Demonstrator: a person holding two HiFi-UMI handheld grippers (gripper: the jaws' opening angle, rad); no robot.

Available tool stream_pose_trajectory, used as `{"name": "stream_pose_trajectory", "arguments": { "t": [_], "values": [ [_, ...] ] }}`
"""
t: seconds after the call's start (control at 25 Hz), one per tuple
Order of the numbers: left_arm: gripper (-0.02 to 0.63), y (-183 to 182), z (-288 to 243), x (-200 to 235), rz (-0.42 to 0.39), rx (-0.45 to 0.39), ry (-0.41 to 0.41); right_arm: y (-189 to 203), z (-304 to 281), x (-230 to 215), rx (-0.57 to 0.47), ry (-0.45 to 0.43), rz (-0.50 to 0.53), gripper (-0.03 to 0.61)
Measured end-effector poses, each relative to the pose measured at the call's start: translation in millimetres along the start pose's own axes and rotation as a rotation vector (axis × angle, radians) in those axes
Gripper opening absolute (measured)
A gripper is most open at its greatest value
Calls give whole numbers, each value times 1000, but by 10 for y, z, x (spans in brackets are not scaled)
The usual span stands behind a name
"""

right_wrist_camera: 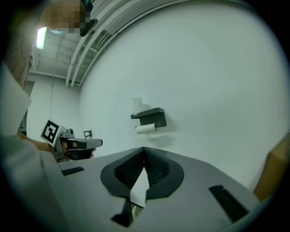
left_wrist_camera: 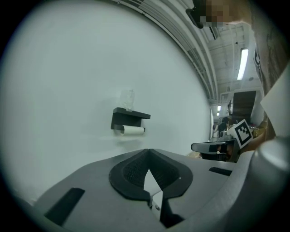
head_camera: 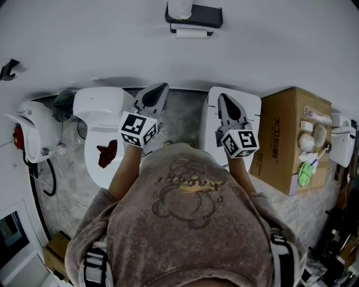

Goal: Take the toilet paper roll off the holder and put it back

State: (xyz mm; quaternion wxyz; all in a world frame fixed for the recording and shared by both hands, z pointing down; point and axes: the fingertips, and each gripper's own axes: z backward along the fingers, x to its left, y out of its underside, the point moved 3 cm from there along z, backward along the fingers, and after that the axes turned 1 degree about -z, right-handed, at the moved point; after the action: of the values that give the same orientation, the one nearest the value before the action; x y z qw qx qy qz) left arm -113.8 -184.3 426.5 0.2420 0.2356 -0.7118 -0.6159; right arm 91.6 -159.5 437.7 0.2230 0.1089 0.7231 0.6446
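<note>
Left gripper point(head_camera: 159, 88) and right gripper point(head_camera: 222, 98) both have jaws pressed together, holding nothing. Well ahead on the wall point(head_camera: 280, 45), the toilet paper roll point(head_camera: 191, 33) sits on its holder point(head_camera: 193, 15). Taking it off and putting it back both seem left to do.

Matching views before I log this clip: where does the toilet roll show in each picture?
Head view: roll at the top edge, centre.
Left gripper view: roll left of centre, just below mid-height.
Right gripper view: roll at centre, just below mid-height.
Shared landmark: the black holder that carries the roll, seen in all three views.
</note>
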Motion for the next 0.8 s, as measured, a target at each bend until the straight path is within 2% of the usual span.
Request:
{"name": "stream_pose_trajectory", "arguments": {
  "t": [0.8],
  "values": [
    [18,-38,17,-40,43,-22,-3,-5,48,3,-14,-4,-3,-3]
  ]
}}
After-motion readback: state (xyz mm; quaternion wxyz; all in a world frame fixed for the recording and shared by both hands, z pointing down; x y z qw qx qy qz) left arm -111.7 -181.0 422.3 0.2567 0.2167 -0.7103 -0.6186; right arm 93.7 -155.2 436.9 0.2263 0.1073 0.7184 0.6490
